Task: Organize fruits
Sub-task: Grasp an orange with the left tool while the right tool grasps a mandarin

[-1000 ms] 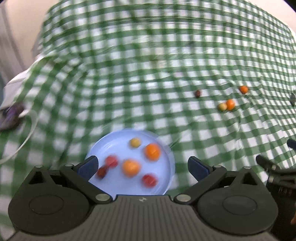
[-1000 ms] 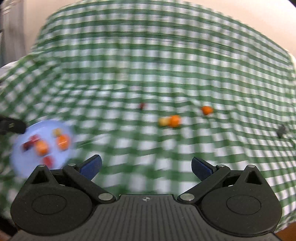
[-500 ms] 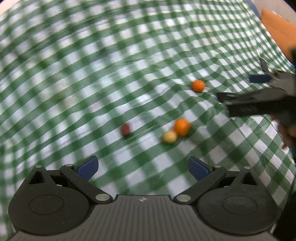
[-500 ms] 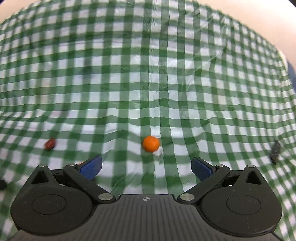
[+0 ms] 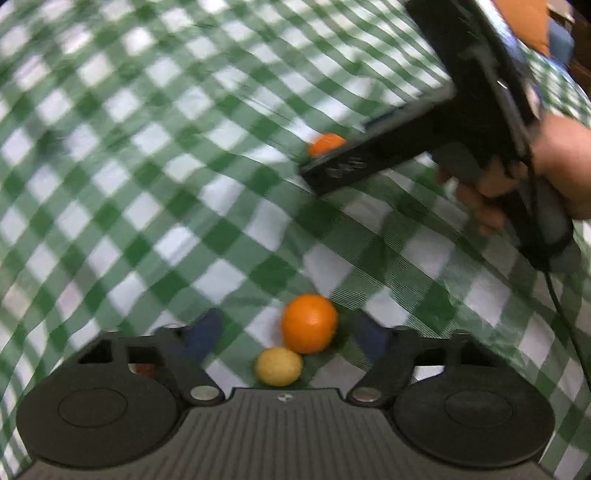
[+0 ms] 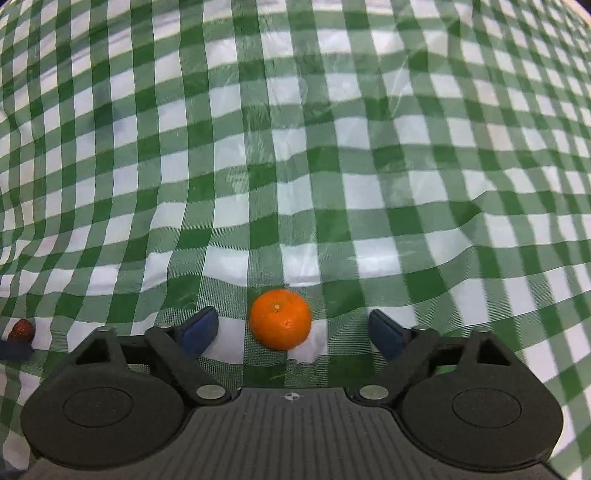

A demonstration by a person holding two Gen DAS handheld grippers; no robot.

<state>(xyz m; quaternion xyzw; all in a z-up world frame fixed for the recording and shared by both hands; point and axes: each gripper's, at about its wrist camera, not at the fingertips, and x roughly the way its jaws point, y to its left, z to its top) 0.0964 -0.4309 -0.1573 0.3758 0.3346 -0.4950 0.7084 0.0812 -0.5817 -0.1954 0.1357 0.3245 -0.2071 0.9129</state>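
Observation:
In the left wrist view my left gripper (image 5: pixel 290 332) is open, with an orange mandarin (image 5: pixel 309 323) and a small yellow fruit (image 5: pixel 279 365) lying on the cloth between its blue-padded fingers (image 5: pixel 203 334). A second mandarin (image 5: pixel 325 143) lies farther off, partly hidden by the right gripper's body (image 5: pixel 424 140). In the right wrist view my right gripper (image 6: pixel 291 332) is open and empty, with that mandarin (image 6: pixel 280 319) lying between its fingers. A small dark red fruit (image 6: pixel 22 329) lies at the far left.
A green and white checked tablecloth (image 6: pixel 295 147) with a wrinkled clear cover spreads over the whole table. A hand (image 5: pixel 554 166) holds the right gripper's handle, with a cable (image 5: pixel 565 325) hanging from it. An orange object (image 5: pixel 528 22) is beyond the table's far right edge.
Both grippers have moved forward and down toward the loose fruit. The mandarin and yellow fruit now lie between the left fingers, and the single mandarin between the right fingers. The blue plate has left view.

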